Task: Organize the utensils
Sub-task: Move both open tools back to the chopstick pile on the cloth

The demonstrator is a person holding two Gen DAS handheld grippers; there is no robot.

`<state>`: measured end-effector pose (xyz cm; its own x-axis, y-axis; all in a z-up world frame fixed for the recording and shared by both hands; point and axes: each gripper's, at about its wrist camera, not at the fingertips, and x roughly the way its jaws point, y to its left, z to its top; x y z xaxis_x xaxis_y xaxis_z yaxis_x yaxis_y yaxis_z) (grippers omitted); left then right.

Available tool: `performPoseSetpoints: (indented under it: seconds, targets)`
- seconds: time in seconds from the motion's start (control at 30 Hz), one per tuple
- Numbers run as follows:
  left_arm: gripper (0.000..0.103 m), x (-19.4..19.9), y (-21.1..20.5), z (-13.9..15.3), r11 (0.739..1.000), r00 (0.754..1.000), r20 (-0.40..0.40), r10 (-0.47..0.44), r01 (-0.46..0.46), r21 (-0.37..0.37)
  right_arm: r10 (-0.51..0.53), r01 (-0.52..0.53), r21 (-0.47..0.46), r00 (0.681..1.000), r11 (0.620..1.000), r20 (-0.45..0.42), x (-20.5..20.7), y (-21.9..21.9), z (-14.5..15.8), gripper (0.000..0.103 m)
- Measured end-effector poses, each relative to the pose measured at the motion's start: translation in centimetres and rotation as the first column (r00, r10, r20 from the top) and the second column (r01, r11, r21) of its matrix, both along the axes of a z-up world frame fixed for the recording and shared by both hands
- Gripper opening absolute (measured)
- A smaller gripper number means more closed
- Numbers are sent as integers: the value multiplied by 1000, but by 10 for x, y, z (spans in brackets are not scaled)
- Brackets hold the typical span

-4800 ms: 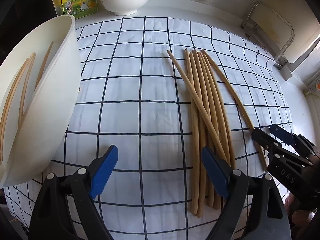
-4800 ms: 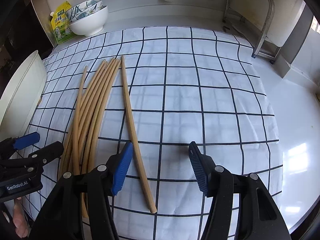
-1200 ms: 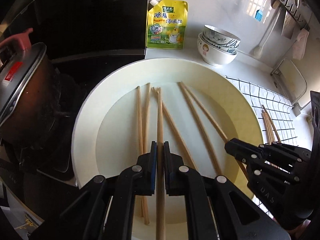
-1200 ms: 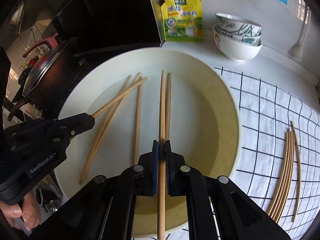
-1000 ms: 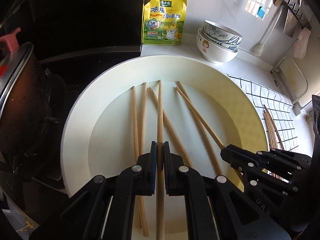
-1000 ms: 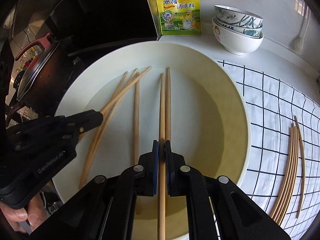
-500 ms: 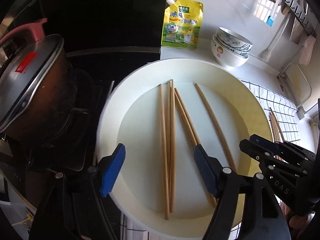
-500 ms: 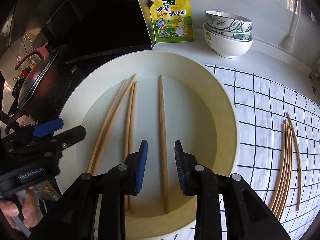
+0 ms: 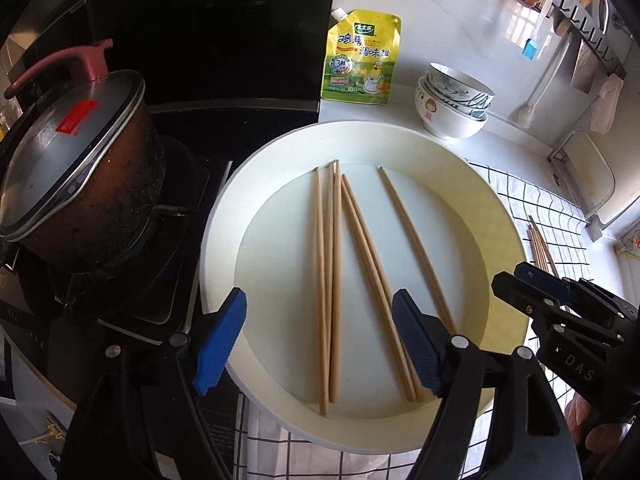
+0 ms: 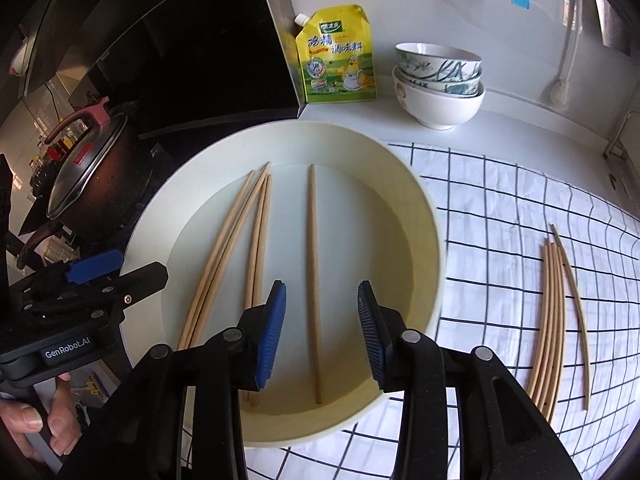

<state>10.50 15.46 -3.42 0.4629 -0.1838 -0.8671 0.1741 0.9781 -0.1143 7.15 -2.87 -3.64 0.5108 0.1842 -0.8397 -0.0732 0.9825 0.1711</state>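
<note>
Both sets of tongs have just been opening over the cream basin [image 10: 428,240]. The left tongs [image 9: 318,344] are spread wide and empty; the right tongs [image 10: 320,332] are parted around one loose chopstick [image 10: 314,280], untouched. Six chopsticks [image 9: 334,280] are seen lying in the basin. Further chopsticks [image 10: 550,320] lie on the checked cloth [image 10: 500,208]. Beyond, stacked bowls [image 10: 438,84] are seen on the surface [image 10: 520,120].

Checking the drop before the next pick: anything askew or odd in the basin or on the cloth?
Nothing damaged or spilled. The chopsticks in the white basin lie unevenly: a fanned bunch at its left, one alone. On the checked cloth, one stick lies apart from the remaining pile.
</note>
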Motion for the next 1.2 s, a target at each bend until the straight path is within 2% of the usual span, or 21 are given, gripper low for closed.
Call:
performPoseSetpoints:
  seconds: [0.1,0.4,0.67,1.03,1.2]
  targets:
    - [79,-4,-9,4,1000,1000,10,-16,16,-5,-16,16,-6,1000,1000,23,-7,-9,8,41]
    - [79,-14,-52,19,997,996,29,-80,80,-13,-79,80,-17,995,997,59,-32,-53,23,43]
    - [79,-26,-109,27,989,989,37,-145,147,-30,-151,153,-33,986,988,67,-56,-111,30,43]
    - [79,-52,-199,23,971,972,13,-233,234,-59,-251,252,-56,968,966,27,-92,-208,18,43]
    - [79,-58,-241,9,964,966,-2,-260,260,-56,-275,274,-74,961,959,-3,-105,-245,-3,44]
